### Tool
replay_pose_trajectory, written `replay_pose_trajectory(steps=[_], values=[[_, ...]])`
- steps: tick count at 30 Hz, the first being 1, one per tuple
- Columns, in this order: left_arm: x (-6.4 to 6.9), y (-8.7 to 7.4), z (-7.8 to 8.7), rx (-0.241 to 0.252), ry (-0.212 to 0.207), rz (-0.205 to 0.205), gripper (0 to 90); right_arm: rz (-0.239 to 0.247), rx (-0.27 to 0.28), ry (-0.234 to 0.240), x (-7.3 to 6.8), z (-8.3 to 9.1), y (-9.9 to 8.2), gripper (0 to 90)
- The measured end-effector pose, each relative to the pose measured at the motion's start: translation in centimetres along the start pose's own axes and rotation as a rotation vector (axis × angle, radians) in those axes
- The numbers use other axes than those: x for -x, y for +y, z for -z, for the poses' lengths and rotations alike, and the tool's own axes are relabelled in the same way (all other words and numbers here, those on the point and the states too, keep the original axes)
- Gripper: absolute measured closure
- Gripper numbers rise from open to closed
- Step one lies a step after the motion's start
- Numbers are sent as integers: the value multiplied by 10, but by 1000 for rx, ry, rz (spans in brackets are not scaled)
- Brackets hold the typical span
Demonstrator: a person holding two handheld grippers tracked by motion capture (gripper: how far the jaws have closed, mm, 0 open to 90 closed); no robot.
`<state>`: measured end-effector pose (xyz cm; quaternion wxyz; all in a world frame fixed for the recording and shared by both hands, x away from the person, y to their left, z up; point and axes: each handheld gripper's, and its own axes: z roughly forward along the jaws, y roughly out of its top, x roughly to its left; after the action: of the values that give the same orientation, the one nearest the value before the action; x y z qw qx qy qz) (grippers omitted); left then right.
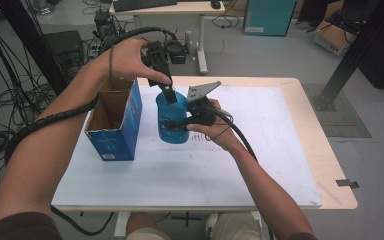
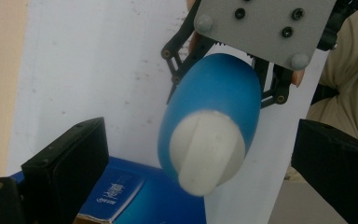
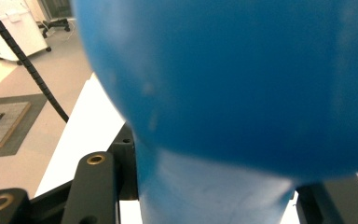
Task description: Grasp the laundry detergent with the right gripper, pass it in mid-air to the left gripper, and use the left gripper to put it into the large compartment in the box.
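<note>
On the white-covered desk (image 1: 260,165), just beside an open blue carton (image 1: 114,122), we hold a blue bottle (image 1: 172,120) in our right claw (image 1: 182,125). Its jaws are closed around the bottle's lower body, and from the right gripper view the blue surface sits pressed between the black jaws. Seen from the left gripper view, the bottle (image 2: 209,116) is tipped toward that camera, its white cap (image 2: 206,151) facing us. Whether its base rests on the desk or is lifted just off it we cannot tell from above.

Our left claw (image 1: 169,92) comes down from over the carton to the bottle's top. Its jaws stand apart, one on either side of the cap in its own view, not pressing on anything.

We judge the work to be at an early-to-middle stage: the bottle is out of the carton and firmly held, and the carton stands with its flaps open and looks empty as far as we can see inside. What probably remains is for our left claw to close on the cap and work it.
</note>
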<state>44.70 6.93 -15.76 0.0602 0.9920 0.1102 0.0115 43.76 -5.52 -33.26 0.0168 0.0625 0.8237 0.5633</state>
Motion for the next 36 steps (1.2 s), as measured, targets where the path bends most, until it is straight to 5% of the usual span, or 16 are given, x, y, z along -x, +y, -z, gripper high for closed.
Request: replay_pose_trajectory(steps=[25, 36], values=[[10, 1, -25, -84, -36, -33, 44, 77, -11, 36, -9, 3, 13, 443], [14, 7, -27, -103, -46, -48, 44, 72, -3, 36, -9, 6, 14, 443]])
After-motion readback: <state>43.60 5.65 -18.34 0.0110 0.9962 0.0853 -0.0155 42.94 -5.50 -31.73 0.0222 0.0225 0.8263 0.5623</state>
